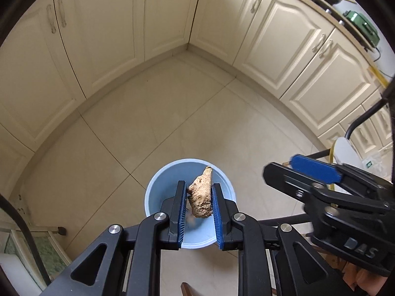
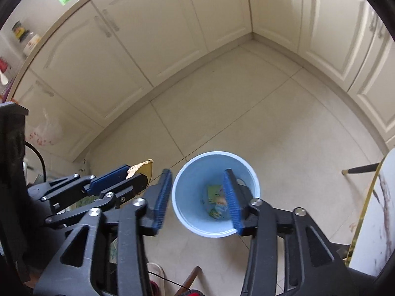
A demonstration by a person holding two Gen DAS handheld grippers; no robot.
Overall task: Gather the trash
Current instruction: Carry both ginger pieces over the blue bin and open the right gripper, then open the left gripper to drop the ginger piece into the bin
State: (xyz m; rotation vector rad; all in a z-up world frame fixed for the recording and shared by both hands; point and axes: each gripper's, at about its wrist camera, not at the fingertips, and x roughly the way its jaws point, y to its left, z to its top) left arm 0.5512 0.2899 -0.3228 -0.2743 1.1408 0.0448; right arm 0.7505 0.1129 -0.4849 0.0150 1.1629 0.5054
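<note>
The left gripper [image 1: 198,198] points steeply down over the pale blue bin [image 1: 158,190] that stands on the tiled floor [image 1: 172,113], its fingers [image 1: 181,204] narrow and clamped on a crusty brown scrap [image 1: 201,197], which looks like a bit of bread or peel; the scrap hangs above the bin's mouth, toward its far rim, not yet let go; the right gripper [image 2: 197,197] hovers over the same bin, fingers half spread with nothing between them, and some colourful wrappers [image 2: 216,198] already lie at the bottom; so the step in hand is judged to be the drop of the left-hand scrap; to do it well, keep the scrap centred over the opening rather than near the rim, open the fingers fully so the rough crust does not cling to the ribbed pads, and hold the hand steady, since a swing while releasing could toss it onto the floor; the right gripper sits close beside the left and had best stay clear of the fall line.
</note>
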